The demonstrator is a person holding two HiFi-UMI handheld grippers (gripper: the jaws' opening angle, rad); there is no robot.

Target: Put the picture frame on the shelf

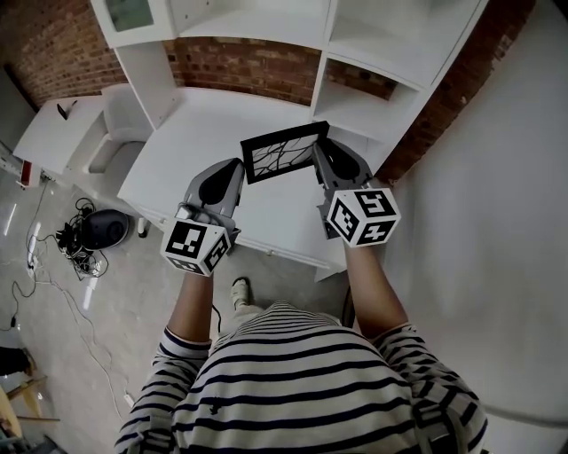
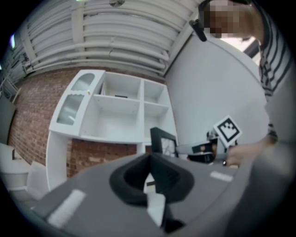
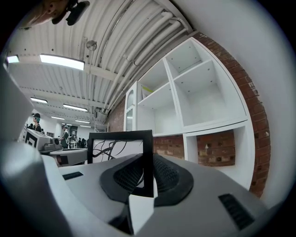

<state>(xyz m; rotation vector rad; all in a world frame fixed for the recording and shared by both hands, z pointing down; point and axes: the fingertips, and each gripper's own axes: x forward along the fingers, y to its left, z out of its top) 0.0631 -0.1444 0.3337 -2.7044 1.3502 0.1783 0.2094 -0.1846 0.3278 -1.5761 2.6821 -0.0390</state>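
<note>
picture frame (image 1: 286, 151) is up in the air over the white table (image 1: 204, 133), between the two tongs, not yet on the shelf (image 1: 390, 35). Right tongs (image 1: 321, 155) pinch its right edge, with the black border sitting between the pads. Left tongs (image 2: 149, 171) look pressed together with nothing in them, tip just beside the frame's left edge

Risks:
- the only hold is on one edge, so the frame can swing or slide out of the pads if the hand tilts or jerks
- the left tongs give no support, so nothing catches the free side
- going into a compartment, a corner can knock an upright or a board and twist the frame in the grip
- set down upright with nothing to lean on, it likely tips over

Shelf compartments: the open ones in view look empty, and the low right one shows brick wall at its back. One upper compartment holds something small and yellowish (image 3: 147, 89), too small to tell. The glass-door cupboard (image 1: 131, 13) is at the far left, contents not readable
</note>
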